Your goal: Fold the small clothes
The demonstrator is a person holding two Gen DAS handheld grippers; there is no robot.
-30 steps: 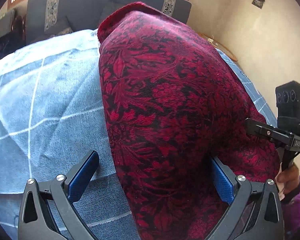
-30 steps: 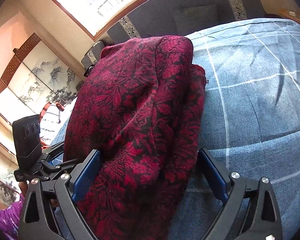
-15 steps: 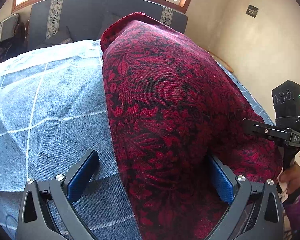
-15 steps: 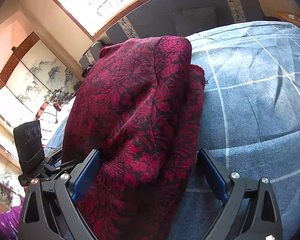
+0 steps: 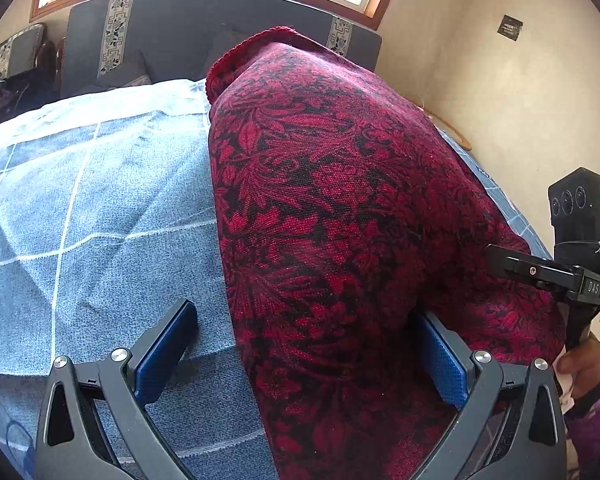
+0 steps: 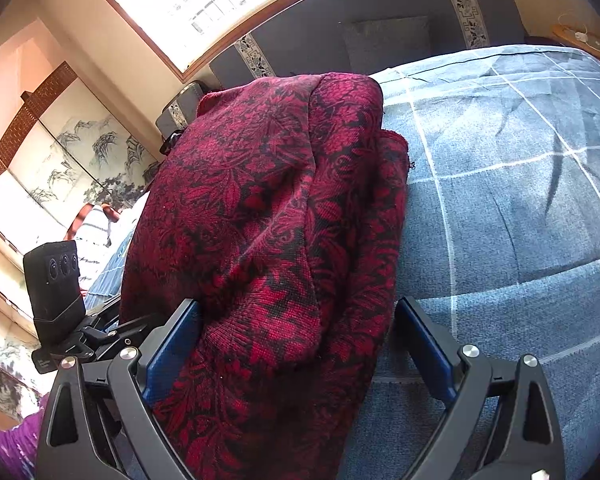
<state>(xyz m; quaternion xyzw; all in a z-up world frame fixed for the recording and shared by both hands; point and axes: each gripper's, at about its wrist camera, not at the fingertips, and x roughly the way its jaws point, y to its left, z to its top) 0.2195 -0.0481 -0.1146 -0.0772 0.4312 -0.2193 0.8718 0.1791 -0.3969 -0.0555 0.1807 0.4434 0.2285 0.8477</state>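
A dark red and black floral knit garment (image 5: pixel 340 220) lies folded in a long thick strip on the blue checked bed cover (image 5: pixel 100 208). My left gripper (image 5: pixel 302 312) is open at the strip's near end. Its left pad (image 5: pixel 168 344) rests over bare cover, and its right pad (image 5: pixel 440 352) is pressed against the cloth. In the right wrist view the same garment (image 6: pixel 268 220) shows stacked layers, and my right gripper (image 6: pixel 298 306) is open around its near end. The cloth bulges between both pads.
A grey headboard (image 5: pixel 172 36) with patterned strips and a bright window stand behind the bed. A cream wall (image 5: pixel 500 100) runs close on one side, a painted folding screen (image 6: pixel 60 168) on the other. A hand (image 5: pixel 580 364) holds the other gripper's handle.
Both views have tipped up slightly, showing more of the window and headboard. The jaws keep the same width and the garment lies as before.
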